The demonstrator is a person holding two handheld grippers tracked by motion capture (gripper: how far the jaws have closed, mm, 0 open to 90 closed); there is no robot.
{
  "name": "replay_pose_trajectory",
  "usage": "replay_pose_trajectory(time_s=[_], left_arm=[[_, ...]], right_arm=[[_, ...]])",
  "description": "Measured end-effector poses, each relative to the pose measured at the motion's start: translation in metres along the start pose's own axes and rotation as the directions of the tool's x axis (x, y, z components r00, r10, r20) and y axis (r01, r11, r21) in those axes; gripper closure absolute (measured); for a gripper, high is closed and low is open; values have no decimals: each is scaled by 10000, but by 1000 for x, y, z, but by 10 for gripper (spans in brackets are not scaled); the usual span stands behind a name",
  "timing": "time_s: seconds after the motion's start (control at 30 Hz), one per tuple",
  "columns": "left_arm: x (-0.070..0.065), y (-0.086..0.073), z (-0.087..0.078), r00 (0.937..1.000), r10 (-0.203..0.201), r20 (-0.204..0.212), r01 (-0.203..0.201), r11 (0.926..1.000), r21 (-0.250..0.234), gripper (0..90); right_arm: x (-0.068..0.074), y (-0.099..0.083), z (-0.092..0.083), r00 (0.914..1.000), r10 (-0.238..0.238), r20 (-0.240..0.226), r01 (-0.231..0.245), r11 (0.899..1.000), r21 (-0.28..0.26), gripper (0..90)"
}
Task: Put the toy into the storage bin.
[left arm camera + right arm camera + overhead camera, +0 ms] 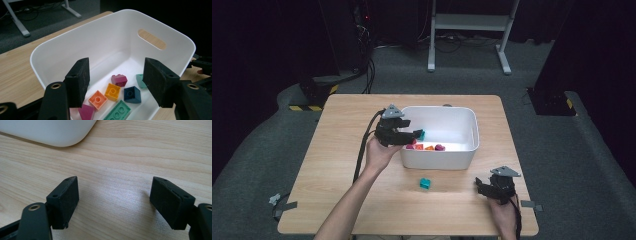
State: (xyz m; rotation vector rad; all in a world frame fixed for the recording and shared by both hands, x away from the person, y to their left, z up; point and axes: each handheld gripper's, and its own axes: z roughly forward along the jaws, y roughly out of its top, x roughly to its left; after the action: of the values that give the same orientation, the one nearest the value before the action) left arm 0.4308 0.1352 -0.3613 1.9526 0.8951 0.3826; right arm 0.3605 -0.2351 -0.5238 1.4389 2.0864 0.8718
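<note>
My left gripper hangs over the left end of a white bin, and its jaws stand open with nothing between them. Below them on the bin floor lie several bricks: a maroon one, a yellow one, an orange one, a dark blue one, a long mint one and a magenta one. A teal brick lies on the table in front of the bin. My right gripper rests near the front right corner, open over bare wood.
The wooden table ends close behind the right hand. A corner of the bin shows ahead of the right jaws. Cables trail off the table's left side. A metal frame stands on the floor beyond the table.
</note>
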Motion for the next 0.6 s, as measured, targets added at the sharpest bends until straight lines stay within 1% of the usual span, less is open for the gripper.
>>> replay_pose_trajectory(time_s=[0.07,0.17,0.4,0.5,0.6], left_arm=[[0,-1,-4,10000,61,-39,-61,10000,-51,377],[2,-3,-11,10000,-29,-34,29,9999,-145,371],[4,-9,-27,9999,-62,-136,57,9995,-308,373],[5,-11,-37,9998,-104,-196,93,9984,-560,372],[7,-14,-46,9993,-267,-256,248,9970,-733,372]], right_arm=[[0,0,0,10000,0,-2,0,10000,-1,231],[0,0,0,10000,0,-2,0,10000,0,231],[0,0,0,10000,3,-2,-3,10000,0,231],[0,0,0,10000,0,-9,0,10000,-3,231],[0,0,0,10000,3,-1,-3,10000,0,231]])
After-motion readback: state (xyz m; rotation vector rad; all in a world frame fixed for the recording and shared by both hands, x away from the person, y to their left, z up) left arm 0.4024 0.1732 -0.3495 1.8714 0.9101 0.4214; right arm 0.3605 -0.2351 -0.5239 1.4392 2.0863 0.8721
